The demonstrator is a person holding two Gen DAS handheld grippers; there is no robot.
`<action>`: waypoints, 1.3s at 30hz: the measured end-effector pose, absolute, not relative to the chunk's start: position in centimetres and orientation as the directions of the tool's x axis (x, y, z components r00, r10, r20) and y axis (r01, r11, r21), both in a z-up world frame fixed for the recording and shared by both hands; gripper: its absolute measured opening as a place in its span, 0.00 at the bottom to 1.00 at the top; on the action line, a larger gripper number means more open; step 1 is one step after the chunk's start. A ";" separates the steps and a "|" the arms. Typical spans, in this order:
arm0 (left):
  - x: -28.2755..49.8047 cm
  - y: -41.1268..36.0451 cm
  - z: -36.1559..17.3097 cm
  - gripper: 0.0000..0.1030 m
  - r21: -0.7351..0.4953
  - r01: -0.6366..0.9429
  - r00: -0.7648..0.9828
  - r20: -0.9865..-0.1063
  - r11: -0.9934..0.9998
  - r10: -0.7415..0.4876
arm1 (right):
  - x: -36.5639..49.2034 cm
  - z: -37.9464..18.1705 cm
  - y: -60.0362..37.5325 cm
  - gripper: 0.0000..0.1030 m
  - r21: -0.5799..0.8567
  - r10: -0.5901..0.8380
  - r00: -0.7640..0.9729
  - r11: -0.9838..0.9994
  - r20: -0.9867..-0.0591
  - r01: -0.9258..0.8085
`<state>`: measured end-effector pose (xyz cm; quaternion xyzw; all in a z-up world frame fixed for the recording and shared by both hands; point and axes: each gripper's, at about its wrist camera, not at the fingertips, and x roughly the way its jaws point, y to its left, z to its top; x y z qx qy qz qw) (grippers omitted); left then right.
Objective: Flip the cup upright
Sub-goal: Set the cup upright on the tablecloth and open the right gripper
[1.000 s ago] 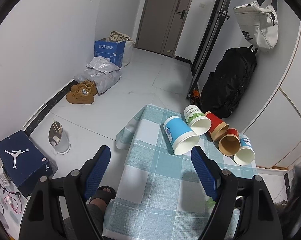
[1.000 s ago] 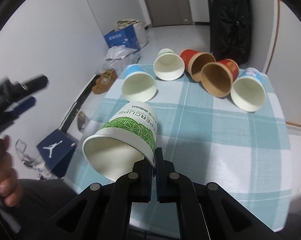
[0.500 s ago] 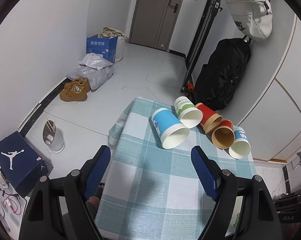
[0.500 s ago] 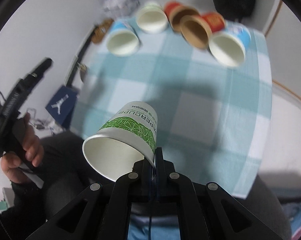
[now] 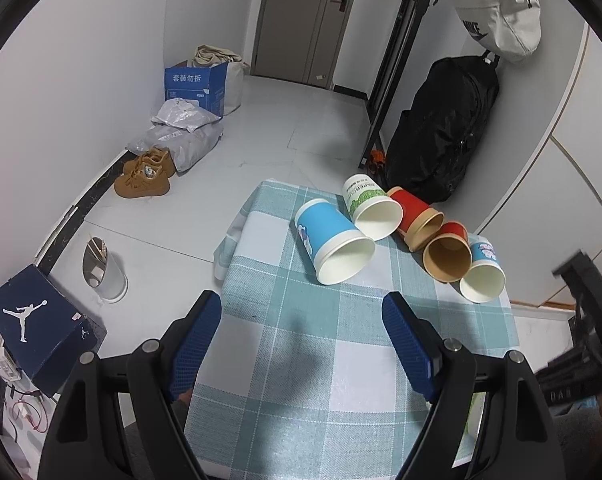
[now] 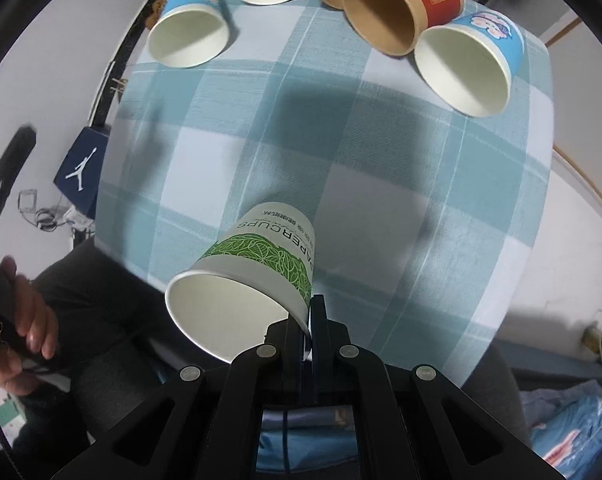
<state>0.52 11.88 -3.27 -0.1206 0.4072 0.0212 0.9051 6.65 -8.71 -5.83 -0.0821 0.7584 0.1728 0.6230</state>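
My right gripper (image 6: 310, 316) is shut on the rim of a white paper cup with a green leaf band (image 6: 261, 264). It holds the cup tilted above the near part of the checked tablecloth (image 6: 381, 168), mouth toward the camera and base pointing down at the cloth. My left gripper (image 5: 301, 344) is open and empty, above the near left of the table (image 5: 301, 360). Several cups lie on their sides at the far end: a blue cup (image 5: 333, 240), a green-banded cup (image 5: 371, 206), two red cups (image 5: 415, 216) (image 5: 449, 256) and a small blue cup (image 5: 483, 276).
The table's left edge drops to a white floor with a Jordan shoebox (image 5: 41, 324), a small bin (image 5: 105, 272) and brown shoes (image 5: 145, 172). A black backpack (image 5: 441, 128) leans on the wall behind the table. A person's hand (image 6: 21, 328) shows at the left.
My right gripper has tipped further downward and moved closer over the table with the cup, turning its base toward the cloth. My left gripper has moved slightly closer to the table.
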 end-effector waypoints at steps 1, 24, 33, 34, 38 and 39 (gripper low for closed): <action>0.5 11.9 -3.3 0.77 -0.202 -0.136 0.666 -0.744 0.970 -0.062 | 7.0 -6.0 -8.7 0.03 0.168 0.098 -0.215 0.926 -0.972 -0.338; 1.0 7.6 -3.0 0.77 -0.205 -0.008 0.670 -0.728 0.979 -0.146 | 7.2 -1.2 -14.0 0.40 0.314 0.370 0.136 0.895 -0.919 -0.316; 0.2 6.0 -1.4 0.77 -0.178 0.007 0.740 -0.661 0.984 -0.125 | 1.3 4.2 -16.8 0.52 0.315 0.478 0.536 0.874 -0.695 -0.371; 0.1 6.0 -1.2 0.77 -0.185 0.007 0.749 -0.650 0.983 -0.128 | 0.7 4.7 -17.3 0.54 0.321 0.486 0.580 0.872 -0.653 -0.370; 0.1 5.4 -0.9 0.77 -0.172 0.008 0.770 -0.627 0.985 -0.115 | -1.1 4.9 -18.9 0.71 0.332 0.496 0.683 0.868 -0.536 -0.370; 0.2 5.2 -0.9 0.77 -0.167 0.009 0.771 -0.627 0.986 -0.113 | -1.7 4.9 -19.0 0.76 0.329 0.496 0.698 0.867 -0.516 -0.373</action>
